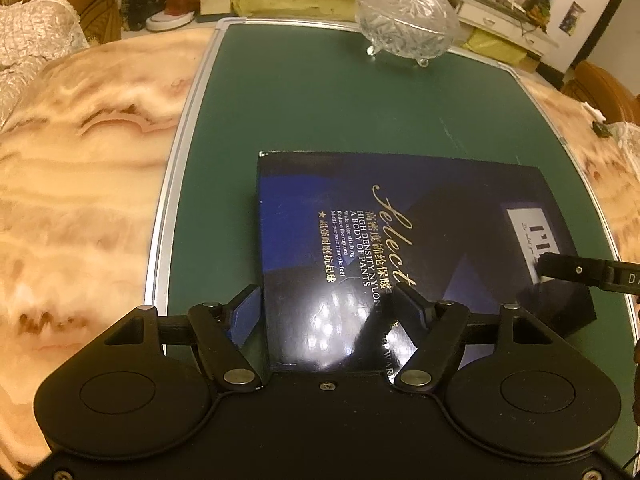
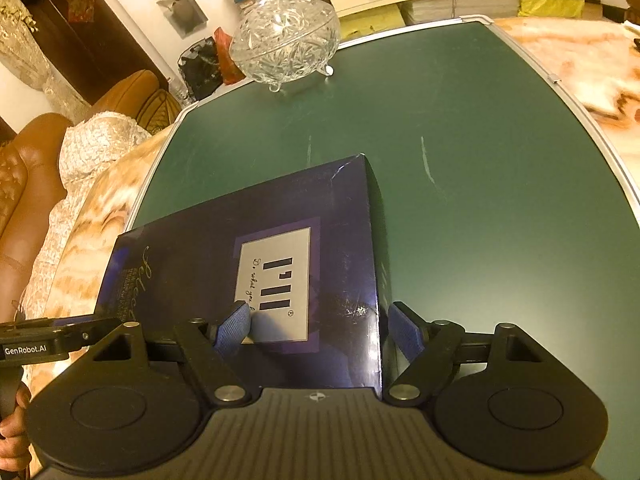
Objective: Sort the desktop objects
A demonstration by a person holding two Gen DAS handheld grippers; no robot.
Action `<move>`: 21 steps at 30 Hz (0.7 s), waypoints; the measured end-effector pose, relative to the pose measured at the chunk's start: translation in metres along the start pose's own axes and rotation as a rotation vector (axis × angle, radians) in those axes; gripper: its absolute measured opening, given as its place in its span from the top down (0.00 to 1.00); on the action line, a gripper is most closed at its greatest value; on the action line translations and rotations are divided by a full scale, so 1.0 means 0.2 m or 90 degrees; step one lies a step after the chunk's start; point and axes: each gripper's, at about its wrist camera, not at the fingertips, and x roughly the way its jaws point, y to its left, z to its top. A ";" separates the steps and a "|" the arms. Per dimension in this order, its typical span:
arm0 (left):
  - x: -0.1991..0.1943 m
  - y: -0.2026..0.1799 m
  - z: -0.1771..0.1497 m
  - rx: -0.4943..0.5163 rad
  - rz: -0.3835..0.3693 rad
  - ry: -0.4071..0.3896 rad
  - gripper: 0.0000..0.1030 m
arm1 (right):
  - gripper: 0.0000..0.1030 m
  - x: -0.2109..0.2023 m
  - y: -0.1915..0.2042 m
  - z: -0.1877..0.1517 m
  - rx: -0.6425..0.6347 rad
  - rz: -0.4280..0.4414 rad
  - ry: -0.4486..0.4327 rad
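Note:
A flat dark blue box (image 1: 400,248) with gold lettering lies on the green mat (image 1: 320,100). My left gripper (image 1: 326,306) is open and straddles the box's near left corner, one finger off its left edge, the other over its top. My right gripper (image 2: 320,326) is open and straddles the box's (image 2: 280,248) near right corner, its left finger over the white label, its right finger beside the box's right side. The right gripper's finger also shows in the left wrist view (image 1: 576,270), and the left gripper shows at the edge of the right wrist view (image 2: 44,342).
A lidded cut-glass bowl (image 1: 406,20) stands on small feet at the mat's far edge; it also shows in the right wrist view (image 2: 284,38). The mat lies on a marble-patterned table (image 1: 80,180). Sofas and shelves stand beyond.

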 end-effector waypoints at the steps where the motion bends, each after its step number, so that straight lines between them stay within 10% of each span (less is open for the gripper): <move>1: -0.01 0.00 -0.01 0.001 0.001 0.001 0.32 | 0.22 -0.01 0.01 -0.01 -0.002 -0.001 0.001; 16: -0.45 -0.09 -0.24 0.014 0.006 -0.015 0.32 | 0.22 -0.46 0.18 -0.20 -0.042 -0.008 -0.019; 18: -0.51 -0.12 -0.29 0.021 -0.067 0.001 0.71 | 0.24 -0.53 0.20 -0.24 -0.043 -0.002 -0.023; 20: -0.55 -0.19 -0.35 0.008 -0.152 0.041 0.78 | 0.54 -0.59 0.21 -0.30 -0.012 0.077 -0.001; 21: -0.58 -0.28 -0.38 0.040 -0.076 0.024 0.78 | 0.61 -0.62 0.24 -0.34 -0.009 0.088 0.004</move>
